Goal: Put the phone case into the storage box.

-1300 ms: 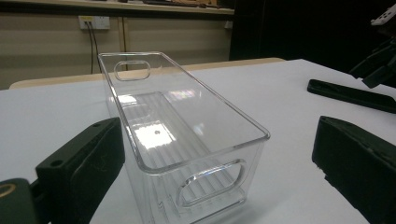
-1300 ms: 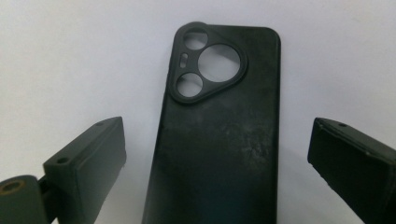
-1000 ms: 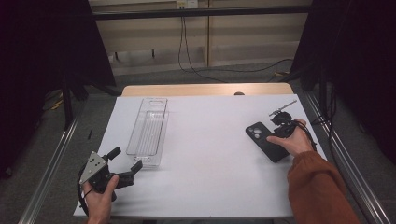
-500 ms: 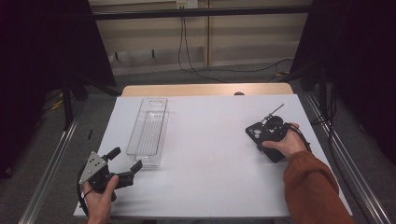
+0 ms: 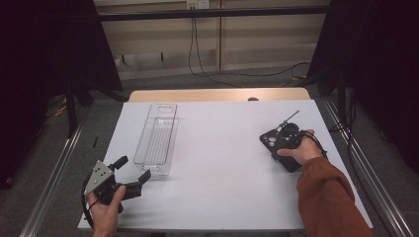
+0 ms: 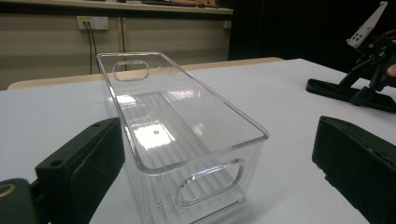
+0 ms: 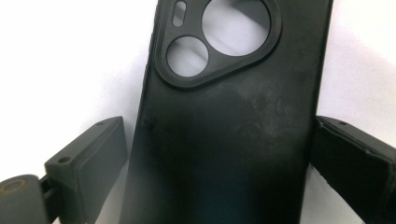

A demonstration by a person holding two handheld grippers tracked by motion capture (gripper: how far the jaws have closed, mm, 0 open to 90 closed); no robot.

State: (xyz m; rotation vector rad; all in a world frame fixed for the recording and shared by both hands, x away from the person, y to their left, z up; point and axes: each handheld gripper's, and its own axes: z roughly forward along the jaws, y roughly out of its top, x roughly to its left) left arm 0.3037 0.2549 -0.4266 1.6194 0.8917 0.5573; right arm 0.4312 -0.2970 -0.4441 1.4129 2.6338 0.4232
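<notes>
One black phone case [image 7: 224, 126] is seen flat on the table's [image 5: 222, 168] right side, straddled by the spread right gripper [image 5: 286, 140]. One clear bin [image 5: 158, 139] is faced by the spread, empty left gripper [image 5: 133, 175].

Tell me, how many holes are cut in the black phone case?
3 show in the right claw view, all at the far end of the black phone case: a big round hole, a smaller round one, and a tiny slot. The near end is hidden.

My jaws are black; the phone case [image 7: 224, 126] between them is matte black, the ribbed bin [image 6: 182, 135] clear, the worktop [image 5: 222, 168] white, my sleeve [image 5: 328, 197] rust-orange
</notes>
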